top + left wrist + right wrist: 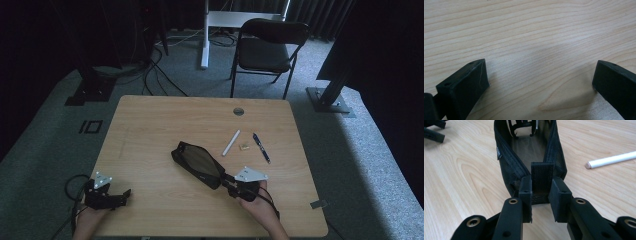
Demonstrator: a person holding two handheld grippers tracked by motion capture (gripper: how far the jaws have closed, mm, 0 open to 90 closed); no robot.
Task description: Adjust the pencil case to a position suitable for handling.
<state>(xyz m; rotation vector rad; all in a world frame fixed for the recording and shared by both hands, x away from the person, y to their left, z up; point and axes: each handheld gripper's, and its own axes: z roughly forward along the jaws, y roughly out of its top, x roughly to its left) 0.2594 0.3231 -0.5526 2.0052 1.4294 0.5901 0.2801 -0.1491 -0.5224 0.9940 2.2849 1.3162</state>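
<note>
Gripping the black mesh pouch (531, 152) by its end tab, the right gripper (541, 195) hides that end; left gripper (541, 82) gapes wide.

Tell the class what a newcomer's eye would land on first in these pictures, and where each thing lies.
First comes the black mesh pencil case, lying open and slantwise at the middle of the wooden table, with the right gripper pinching the fabric tab at its near end. To its right lie a white stick, a small tan block and a dark pen. The left gripper rests open at the near left corner.
</note>
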